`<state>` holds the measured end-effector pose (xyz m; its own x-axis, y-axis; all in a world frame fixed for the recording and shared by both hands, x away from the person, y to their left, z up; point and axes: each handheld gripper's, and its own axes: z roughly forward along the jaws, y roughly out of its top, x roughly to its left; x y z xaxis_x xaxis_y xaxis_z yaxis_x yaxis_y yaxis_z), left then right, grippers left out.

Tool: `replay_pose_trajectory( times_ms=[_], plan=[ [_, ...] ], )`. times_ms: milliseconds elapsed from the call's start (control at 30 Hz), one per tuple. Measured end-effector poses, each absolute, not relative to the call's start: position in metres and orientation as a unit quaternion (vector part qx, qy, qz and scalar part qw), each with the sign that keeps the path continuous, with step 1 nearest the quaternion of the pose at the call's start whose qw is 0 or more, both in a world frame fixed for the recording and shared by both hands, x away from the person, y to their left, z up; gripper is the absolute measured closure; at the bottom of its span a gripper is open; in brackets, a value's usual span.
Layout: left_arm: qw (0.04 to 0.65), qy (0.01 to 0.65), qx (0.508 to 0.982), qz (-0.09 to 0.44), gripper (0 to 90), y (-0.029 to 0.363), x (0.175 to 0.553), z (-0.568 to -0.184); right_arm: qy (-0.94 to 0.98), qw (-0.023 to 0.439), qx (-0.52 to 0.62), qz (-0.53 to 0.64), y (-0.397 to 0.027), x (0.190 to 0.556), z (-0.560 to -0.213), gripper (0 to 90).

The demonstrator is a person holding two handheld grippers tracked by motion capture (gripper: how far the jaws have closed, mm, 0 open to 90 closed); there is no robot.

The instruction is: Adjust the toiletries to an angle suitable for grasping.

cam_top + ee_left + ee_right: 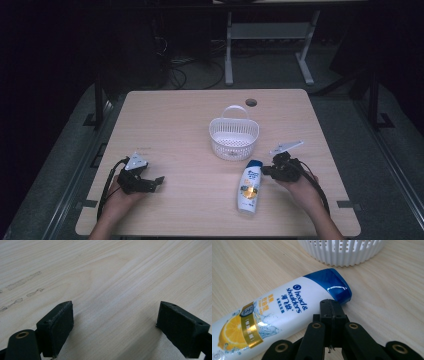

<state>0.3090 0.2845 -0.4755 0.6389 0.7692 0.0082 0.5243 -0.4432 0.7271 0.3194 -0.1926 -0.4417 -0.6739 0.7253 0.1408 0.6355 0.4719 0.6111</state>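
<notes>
At the left, the left tongs (159,179) rest released, jaws spread over bare counter (112,277). Mid-counter stands a white slotted basket (233,138), light and a little flexible. Right of it the shampoo bottle (250,186) lies flat, blue cap (332,283) toward the basket: smooth, glossy plastic, probably slippery and fairly weighty; its flat mid-body seems the best hold. The right tongs (332,305) are clenched empty beside the cap.
</notes>
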Motion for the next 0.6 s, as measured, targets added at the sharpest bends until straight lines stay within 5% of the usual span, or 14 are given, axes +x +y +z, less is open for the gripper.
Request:
replay_pose_trajectory(
  times_ms=[600],
  plan=[
    [0.357, 0.389, 0.832, 0.172, 13.4, 0.284, 0.309, -0.476, 0.862, 0.058, 0.379, 0.331, -0.168, 0.326, -0.446, 89.8]
  ],
)
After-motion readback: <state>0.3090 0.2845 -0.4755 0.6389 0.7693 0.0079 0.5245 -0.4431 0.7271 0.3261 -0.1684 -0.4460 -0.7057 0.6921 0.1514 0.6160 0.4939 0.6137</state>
